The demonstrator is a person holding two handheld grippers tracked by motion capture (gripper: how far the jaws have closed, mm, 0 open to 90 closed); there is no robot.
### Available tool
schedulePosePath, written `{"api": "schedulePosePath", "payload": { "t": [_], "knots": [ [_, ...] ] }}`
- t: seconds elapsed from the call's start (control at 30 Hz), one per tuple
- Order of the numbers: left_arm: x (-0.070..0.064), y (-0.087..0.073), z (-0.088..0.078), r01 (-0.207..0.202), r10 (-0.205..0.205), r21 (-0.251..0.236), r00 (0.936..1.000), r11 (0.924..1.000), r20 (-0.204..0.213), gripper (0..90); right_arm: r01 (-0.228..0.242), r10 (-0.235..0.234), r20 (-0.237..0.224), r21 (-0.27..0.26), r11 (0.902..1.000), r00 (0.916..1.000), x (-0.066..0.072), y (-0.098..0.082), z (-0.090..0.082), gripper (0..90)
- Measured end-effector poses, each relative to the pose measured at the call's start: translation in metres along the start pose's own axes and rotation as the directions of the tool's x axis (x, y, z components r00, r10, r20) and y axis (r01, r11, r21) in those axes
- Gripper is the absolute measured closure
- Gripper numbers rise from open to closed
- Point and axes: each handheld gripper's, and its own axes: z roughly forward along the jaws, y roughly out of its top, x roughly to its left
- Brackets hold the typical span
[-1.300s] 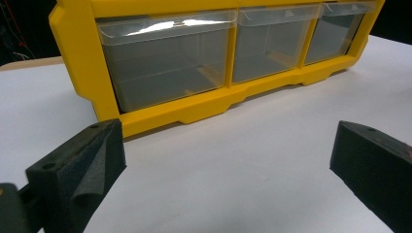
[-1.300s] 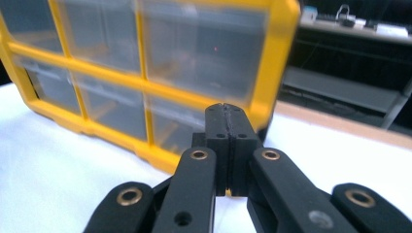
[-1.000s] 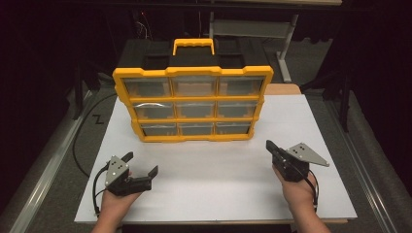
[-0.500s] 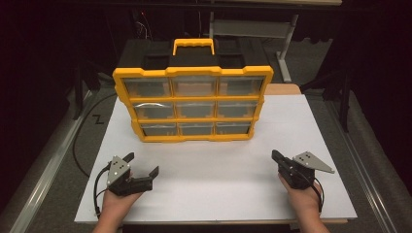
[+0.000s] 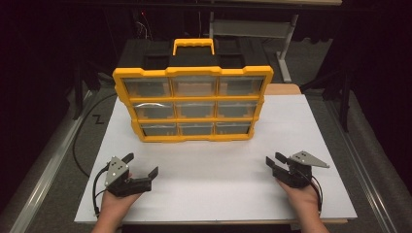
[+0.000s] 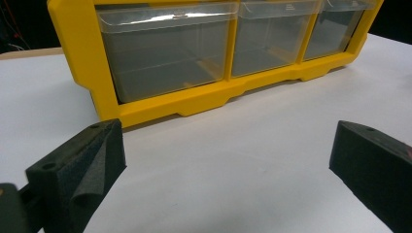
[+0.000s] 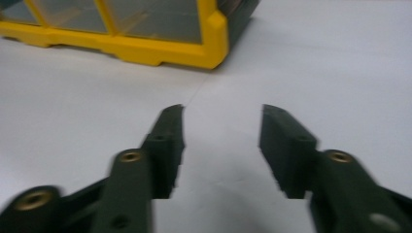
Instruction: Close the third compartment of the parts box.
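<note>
Gaping left claw (image 5: 143, 165), right claw (image 5: 273, 160) just opening, empty

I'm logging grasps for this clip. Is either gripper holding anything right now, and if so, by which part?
Nothing is held. The left gripper and right gripper both stand open over the white table, short of the yellow drawer organizer; the right's jaws have just been opening, nothing between them.

left gripper (image 5: 143, 165) sits lower left, jaws wide apart and empty; right gripper (image 5: 273, 160), lower right, jaws have just been opening, nothing between.
</note>
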Motion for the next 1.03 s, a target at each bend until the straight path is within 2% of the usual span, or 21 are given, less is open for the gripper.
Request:
{"api": "schedulePosePath", "payload": {
  "t": [0.07, 0.17, 0.3, 0.37, 0.4, 0.43, 0.47, 0.6, 0.8, 1.03],
  "knots": [
    [0.0, 0.0, 0.0, -0.003, 0.003, -0.001, 1.0, 1.0, 0.002, 0.6, -0.019, 0.02, -0.04, 0.012, 0.9997, 0.999, -0.001, 0.001, 0.0, 42.2],
    [-0.001, 0.001, -0.001, -0.004, 0.004, -0.007, 1.0, 1.0, 0.003, 0.6, -0.025, 0.022, -0.06, -0.055, 0.9982, 0.9979, 0.002, 0.005, -0.01, 32.4],
    [0.0, 0.001, -0.002, 0.0, 0.0, -0.01, 1.0, 1.0, 0.001, 0.6, -0.02, 0.012, -0.073, -0.108, 0.994, 0.9972, 0.003, 0.008, -0.02, 16.2],
    [0.001, 0.001, -0.002, 0.002, -0.002, -0.011, 1.0, 0.9999, 0.002, 0.6, -0.008, 0.0, -0.06, -0.134, 0.9909, 0.9982, 0.003, 0.008, -0.025, 11.0],
    [0.001, 0.001, -0.002, 0.003, -0.003, -0.012, 1.0, 0.9999, 0.001, 0.6, -0.014, 0.005, -0.056, -0.148, 0.9889, 0.9984, 0.003, 0.008, -0.028, 3.9],
    [0.001, 0.001, -0.002, 0.005, -0.005, -0.015, 1.0, 0.9999, -0.001, 0.6, -0.022, 0.014, -0.055, -0.154, 0.9878, 0.9984, 0.002, 0.008, -0.029, 0.7],
    [0.002, 0.002, -0.003, 0.006, -0.006, -0.015, 1.0, 0.9999, -0.004, 0.6, -0.03, 0.022, -0.046, -0.163, 0.9862, 0.9987, 0.002, 0.008, -0.03, 0.8],
    [0.007, 0.003, -0.007, 0.025, -0.026, -0.033, 0.9995, 0.9991, -0.018, 0.6, -0.017, 0.025, 0.039, -0.19, 0.9816, 0.9989, 0.001, 0.004, -0.037, 0.8],
    [0.01, 0.001, -0.006, 0.049, -0.05, -0.023, 0.9984, 0.9985, -0.028, 0.6, -0.019, 0.028, 0.052, -0.163, 0.9865, 0.9983, -0.004, 0.0, -0.028, 0.8],
    [0.006, 0.002, -0.006, 0.029, -0.029, -0.019, 0.9992, 0.9994, -0.027, 0.6, -0.023, 0.034, 0.059, -0.175, 0.9843, 0.9977, -0.009, -0.001, -0.033, 0.8]
  ]
}}
